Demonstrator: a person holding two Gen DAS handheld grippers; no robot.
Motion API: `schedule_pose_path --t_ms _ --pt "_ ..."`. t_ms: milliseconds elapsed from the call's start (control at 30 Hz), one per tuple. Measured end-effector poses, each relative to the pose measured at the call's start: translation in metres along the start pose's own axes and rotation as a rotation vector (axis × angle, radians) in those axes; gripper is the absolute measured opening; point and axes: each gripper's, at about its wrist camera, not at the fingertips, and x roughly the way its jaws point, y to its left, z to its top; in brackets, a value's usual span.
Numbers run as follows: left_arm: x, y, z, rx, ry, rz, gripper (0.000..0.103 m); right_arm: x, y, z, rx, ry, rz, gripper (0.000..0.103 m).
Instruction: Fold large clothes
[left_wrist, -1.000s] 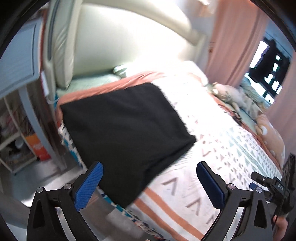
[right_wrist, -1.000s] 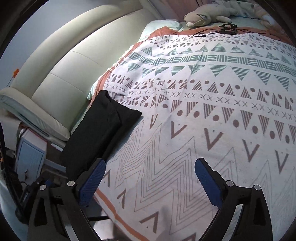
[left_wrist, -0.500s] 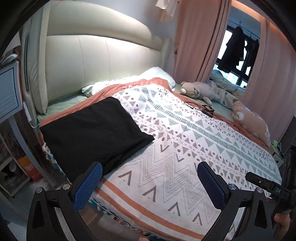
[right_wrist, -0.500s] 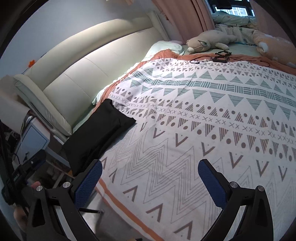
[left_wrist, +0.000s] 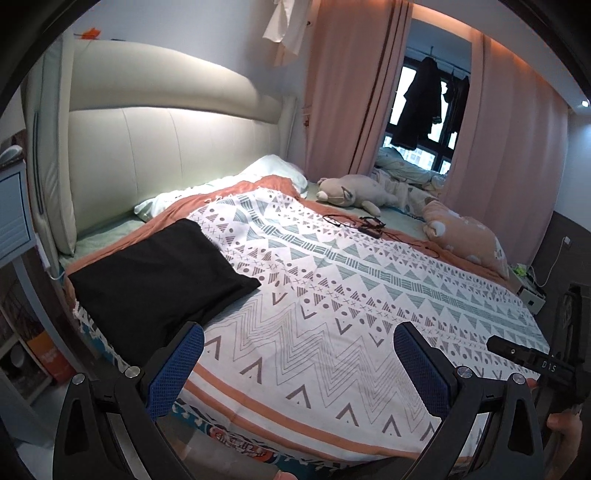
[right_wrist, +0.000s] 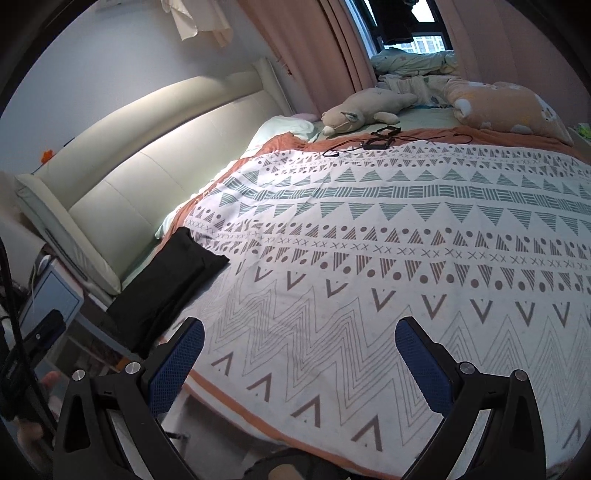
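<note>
While the wide bed with its white, teal and rust geometric-patterned cover (left_wrist: 332, 288) takes up most of both views, the task's thing is small against it: a black, soft fabric garment folded into a flat rectangle (left_wrist: 155, 273), lying at the bed's near-left corner close to the cream padded headboard (left_wrist: 166, 147). It looks light and limp, likely to sag and slide out of its fold if lifted by one point; a safer hold would seem to be two corners of one edge, or both sides pinched at once through all layers. Its left edge runs along the mattress edge, so a careless tug could drag it off toward the floor. To its right the cover is bare and flat, giving ample room to spread or move cloth. Far across the bed sit a beige plush animal (left_wrist: 351, 190), a peach pillow (left_wrist: 465, 236) and a tangle of black cables (left_wrist: 362, 223), well apart from the garment. The left gripper (left_wrist: 299, 365) and right gripper (right_wrist: 299, 363) both hover above the cover's near edge, fingers spread wide and holding nothing.
</note>
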Motion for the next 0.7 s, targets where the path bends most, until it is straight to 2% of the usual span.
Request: schedule_pose_path --t_ms 500,700 --pt "-0.078 -0.034 -0.042 0.129 -0.044 -0.070 0.103 -0.110 -0.014 -0.063 0.014 -0.139 -0.019 0.103" --pt "-0.106 -0.033 -0.063 0.149 -0.078 -0.071 0.103 -0.142 -0.014 -0.096 -0.018 -0.166 -0.063 0.103"
